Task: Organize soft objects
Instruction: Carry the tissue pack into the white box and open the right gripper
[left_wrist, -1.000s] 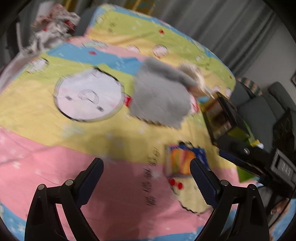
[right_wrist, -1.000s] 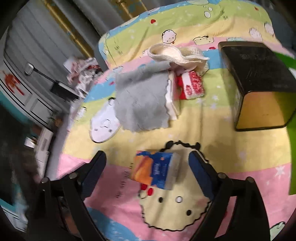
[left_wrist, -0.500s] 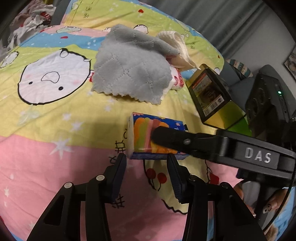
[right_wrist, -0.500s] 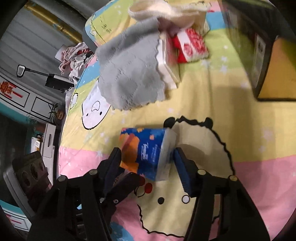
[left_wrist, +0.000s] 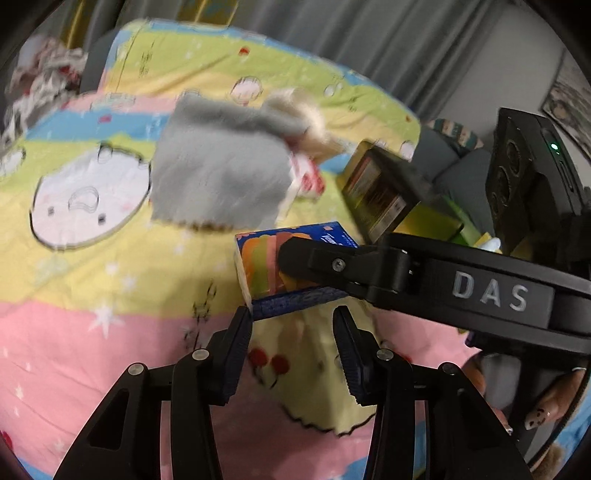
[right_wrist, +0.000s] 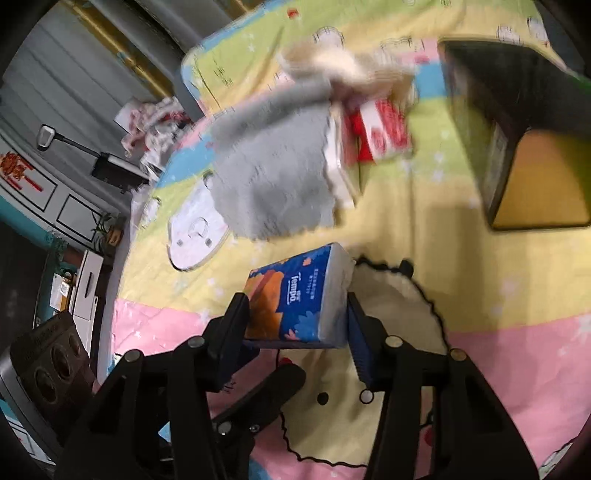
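Newly clamped tissue pack (right_wrist: 299, 295), long axis away from right tool (right_wrist: 297, 314)

Blue-orange tissue pack (right_wrist: 299, 295) lifted, tilted; grey cloth (right_wrist: 273, 177) crumpled on bedspread behind.

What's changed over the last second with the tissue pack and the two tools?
The right tool has just been closing and now clamps the tissue pack. The left tool narrowed and drew up to the pack's corner, nothing between its pads. Grey cloth and black box stayed put.
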